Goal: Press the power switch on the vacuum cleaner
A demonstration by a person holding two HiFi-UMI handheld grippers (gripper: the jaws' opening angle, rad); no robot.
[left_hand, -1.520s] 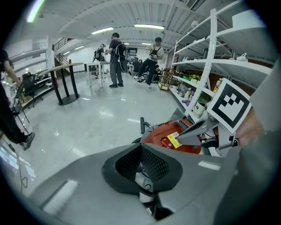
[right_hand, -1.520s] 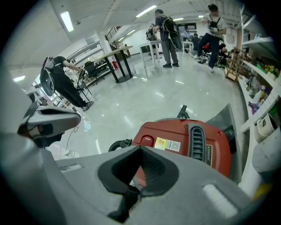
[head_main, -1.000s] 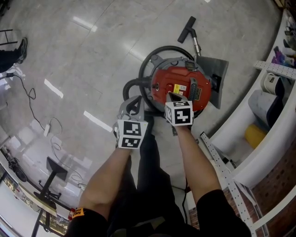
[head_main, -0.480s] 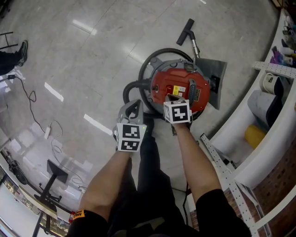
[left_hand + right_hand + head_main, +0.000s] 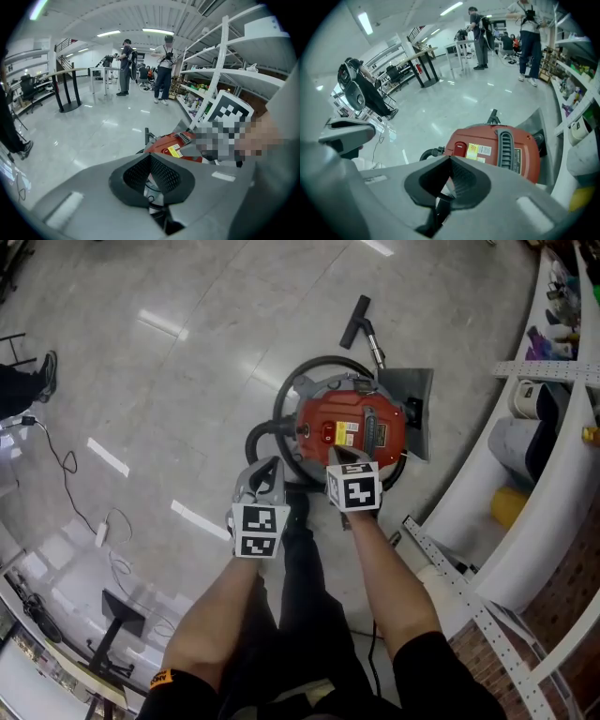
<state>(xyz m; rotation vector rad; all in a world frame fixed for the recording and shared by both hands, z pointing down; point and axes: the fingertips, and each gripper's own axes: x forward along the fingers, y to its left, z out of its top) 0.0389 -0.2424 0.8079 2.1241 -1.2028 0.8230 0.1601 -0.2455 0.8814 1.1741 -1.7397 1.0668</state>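
A red vacuum cleaner (image 5: pixel 354 430) stands on the shiny floor, ringed by its black hose (image 5: pixel 267 432), with the nozzle (image 5: pixel 360 319) lying beyond it. A red switch (image 5: pixel 460 149) sits at the left of its top, beside a yellow label (image 5: pixel 478 150). My right gripper (image 5: pixel 343 456) is shut and empty, hovering over the vacuum's near edge, apart from the switch. My left gripper (image 5: pixel 268 472) is shut and empty too, held left of the vacuum above the hose. The vacuum (image 5: pixel 174 146) shows past the left gripper's closed jaws.
White shelving (image 5: pixel 525 474) with stored goods curves along the right. A grey plate (image 5: pixel 412 413) lies under the vacuum's right side. Cables (image 5: pixel 98 507) trail over the floor at left. Several people (image 5: pixel 164 70) and tall tables (image 5: pixel 70 86) stand far off.
The head view has shifted a little. My right gripper has drawn back slightly from the vacuum's top toward its near edge. Both grippers stay shut.
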